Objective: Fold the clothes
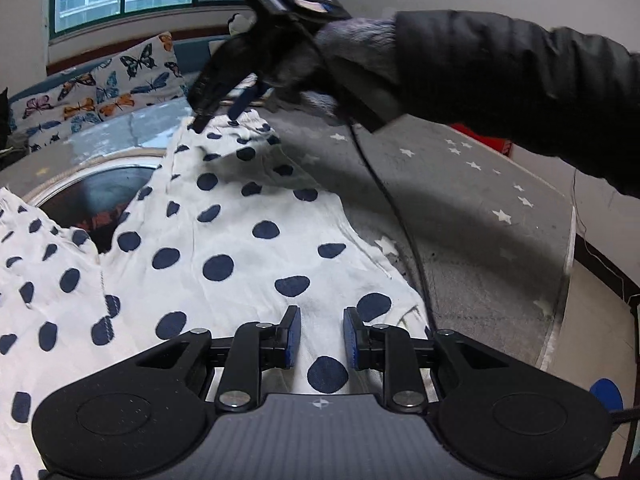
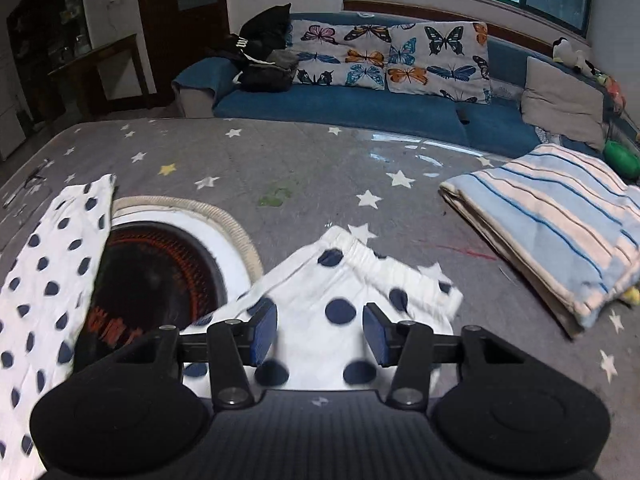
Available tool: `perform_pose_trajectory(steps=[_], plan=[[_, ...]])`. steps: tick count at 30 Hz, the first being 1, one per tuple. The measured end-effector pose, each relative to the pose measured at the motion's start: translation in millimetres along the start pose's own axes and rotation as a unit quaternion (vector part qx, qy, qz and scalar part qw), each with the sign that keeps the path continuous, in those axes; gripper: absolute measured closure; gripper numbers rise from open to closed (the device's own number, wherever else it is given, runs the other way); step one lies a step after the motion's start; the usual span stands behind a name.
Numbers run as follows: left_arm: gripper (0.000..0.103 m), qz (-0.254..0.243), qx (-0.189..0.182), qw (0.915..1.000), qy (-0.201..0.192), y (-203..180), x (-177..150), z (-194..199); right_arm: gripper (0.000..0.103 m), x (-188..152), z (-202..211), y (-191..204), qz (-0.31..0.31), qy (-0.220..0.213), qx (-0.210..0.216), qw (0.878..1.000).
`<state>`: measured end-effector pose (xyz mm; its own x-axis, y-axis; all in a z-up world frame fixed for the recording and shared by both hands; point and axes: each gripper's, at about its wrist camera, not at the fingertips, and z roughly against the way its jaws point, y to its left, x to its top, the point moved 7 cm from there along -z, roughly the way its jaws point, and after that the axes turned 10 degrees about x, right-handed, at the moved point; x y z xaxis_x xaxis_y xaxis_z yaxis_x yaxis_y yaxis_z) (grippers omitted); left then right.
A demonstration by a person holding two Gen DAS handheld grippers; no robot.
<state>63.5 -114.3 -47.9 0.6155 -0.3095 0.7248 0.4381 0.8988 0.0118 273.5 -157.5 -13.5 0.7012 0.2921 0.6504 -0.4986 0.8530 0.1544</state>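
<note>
White trousers with navy dots (image 1: 224,240) lie spread on the grey star-patterned table cover (image 1: 460,184). My left gripper (image 1: 319,336) is open just above one leg, nothing between its pads. My right gripper shows in the left wrist view (image 1: 218,114) at the far waistband end, fingers apart over the cloth. In the right wrist view my right gripper (image 2: 320,332) is open over the elastic waistband (image 2: 360,276); the other leg (image 2: 52,264) lies at the left.
A round heater opening with a rope rim (image 2: 160,272) sits in the table, partly covered by the trousers. A folded blue-striped cloth (image 2: 560,240) lies at the right. A blue sofa with butterfly pillows (image 2: 392,60) stands behind. A black cable (image 1: 392,208) trails across the table.
</note>
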Motion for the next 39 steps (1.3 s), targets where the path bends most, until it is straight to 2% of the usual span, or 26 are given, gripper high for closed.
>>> perform_pose_trajectory(steps=[6, 11, 15, 23, 26, 32, 35, 39], plan=[[0.079, -0.007, -0.012, 0.9999, -0.003, -2.6, -0.7, 0.1, 0.061, 7.5, -25.4, -6.7, -0.01, 0.011, 0.004, 1.0], [0.08, -0.007, -0.017, 0.9998, -0.004, -2.6, -1.5, -0.3, 0.062, 11.9, -39.6, -15.5, -0.026, 0.007, -0.005, 1.0], [0.08, -0.01, -0.02, 0.9997, -0.007, -3.0, -3.1, 1.3, 0.066, 18.4, -43.3, -20.8, -0.025, 0.004, -0.013, 1.0], [0.079, -0.013, -0.02, 0.9997, -0.009, -3.8, -6.3, 2.5, 0.066, 26.1, -49.5, -26.9, -0.026, 0.002, -0.018, 0.999], [0.079, -0.01, -0.018, 0.9997, -0.009, -4.5, -6.8, 2.0, 0.066, 28.6, -44.0, -27.0, -0.024, -0.003, -0.019, 1.0], [0.078, -0.006, -0.005, 0.9999, -0.01, -2.1, -3.0, 0.0, 0.065, 31.2, -3.7, -24.8, -0.014, -0.017, -0.013, 1.0], [0.078, -0.004, 0.012, 0.9998, -0.016, 1.8, -0.4, 2.9, 0.065, 18.1, 17.6, -21.4, -0.014, -0.015, -0.002, 1.0], [0.077, -0.005, 0.016, 0.9995, -0.028, -0.3, 3.3, 11.9, 0.065, -9.5, 26.2, -14.2, -0.01, -0.001, 0.01, 1.0]])
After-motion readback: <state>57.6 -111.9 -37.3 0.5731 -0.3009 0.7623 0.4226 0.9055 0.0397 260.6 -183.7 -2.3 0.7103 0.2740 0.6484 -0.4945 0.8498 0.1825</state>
